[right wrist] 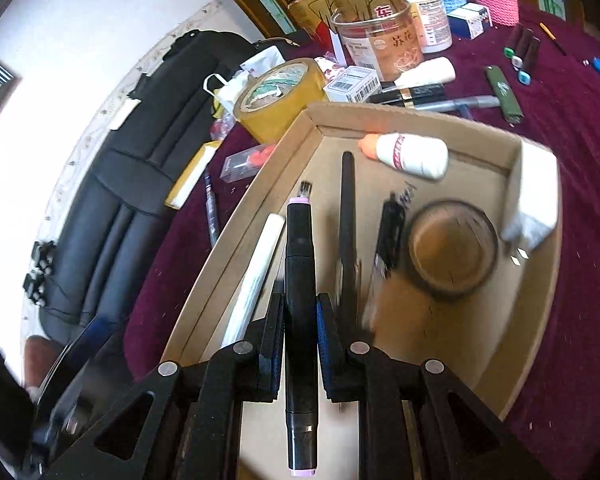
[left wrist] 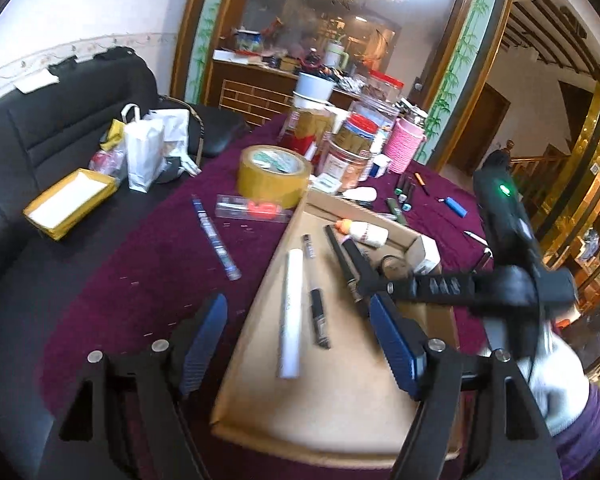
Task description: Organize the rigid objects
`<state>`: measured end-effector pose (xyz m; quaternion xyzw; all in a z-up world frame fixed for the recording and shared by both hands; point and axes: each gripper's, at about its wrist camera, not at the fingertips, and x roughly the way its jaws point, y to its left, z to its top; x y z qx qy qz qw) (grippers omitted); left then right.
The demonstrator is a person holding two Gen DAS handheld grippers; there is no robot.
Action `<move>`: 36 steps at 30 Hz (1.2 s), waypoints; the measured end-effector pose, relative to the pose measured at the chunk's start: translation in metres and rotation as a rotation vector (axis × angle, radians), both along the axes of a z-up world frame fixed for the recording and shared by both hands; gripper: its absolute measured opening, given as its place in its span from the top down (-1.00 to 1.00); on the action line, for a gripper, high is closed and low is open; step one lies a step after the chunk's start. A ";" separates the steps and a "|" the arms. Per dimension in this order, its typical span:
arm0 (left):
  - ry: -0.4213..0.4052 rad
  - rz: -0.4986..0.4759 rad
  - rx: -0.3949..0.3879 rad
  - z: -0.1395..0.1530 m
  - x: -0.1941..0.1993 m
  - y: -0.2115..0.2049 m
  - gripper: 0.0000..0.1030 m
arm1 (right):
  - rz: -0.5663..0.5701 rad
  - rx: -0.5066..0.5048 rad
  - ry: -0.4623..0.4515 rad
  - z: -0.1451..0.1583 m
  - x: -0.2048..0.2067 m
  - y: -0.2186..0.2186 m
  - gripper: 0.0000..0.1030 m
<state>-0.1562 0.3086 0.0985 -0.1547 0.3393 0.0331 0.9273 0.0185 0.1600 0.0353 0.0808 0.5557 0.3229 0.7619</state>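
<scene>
A shallow cardboard box [left wrist: 256, 292] [right wrist: 532, 304] lies on the purple tablecloth. It holds a white stick [left wrist: 291, 312] [right wrist: 256, 272], black pens [left wrist: 320, 318] [right wrist: 348, 216], a white glue bottle [left wrist: 366, 233] [right wrist: 410, 155] and a dark tape roll [right wrist: 452, 250]. My right gripper [right wrist: 300, 322] is shut on a black marker with pink ends [right wrist: 299, 280], held over the box; it also shows in the left wrist view [left wrist: 364, 276]. My left gripper [left wrist: 300, 330] is open and empty, straddling the box's left wall above the white stick.
On the cloth lie a yellow tape roll [left wrist: 274, 176] [right wrist: 278, 98], a blue pen [left wrist: 216, 238], a clear packet [left wrist: 252, 209], green markers [right wrist: 504, 94], a blue lighter [left wrist: 458, 207], jars and a pink holder [left wrist: 404, 146]. A black sofa [left wrist: 40, 128] with bags stands left.
</scene>
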 end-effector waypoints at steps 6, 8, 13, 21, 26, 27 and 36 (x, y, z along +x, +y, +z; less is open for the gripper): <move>0.018 0.070 -0.031 -0.010 -0.022 0.031 -0.45 | -0.032 -0.055 -0.032 -0.010 0.017 0.014 0.66; 0.019 0.092 -0.042 -0.013 -0.026 0.039 -0.45 | -0.048 -0.042 -0.020 -0.012 0.021 0.016 0.66; 0.030 0.114 -0.062 -0.019 -0.029 0.045 -0.45 | -0.065 -0.045 -0.014 -0.015 0.024 0.015 0.61; 0.035 0.094 -0.054 -0.017 -0.026 0.029 -0.46 | -0.062 -0.015 -0.136 0.019 0.006 -0.007 0.06; 0.019 0.091 0.006 -0.007 -0.027 0.012 -0.54 | -0.072 -0.031 -0.265 0.043 -0.019 -0.034 -0.31; 0.017 0.095 0.020 -0.006 -0.026 0.009 -0.55 | -0.081 -0.038 -0.291 0.047 -0.024 -0.041 -0.37; 0.010 0.037 0.151 0.004 -0.020 -0.044 -0.55 | -0.155 -0.148 -0.474 0.064 -0.060 -0.101 -0.56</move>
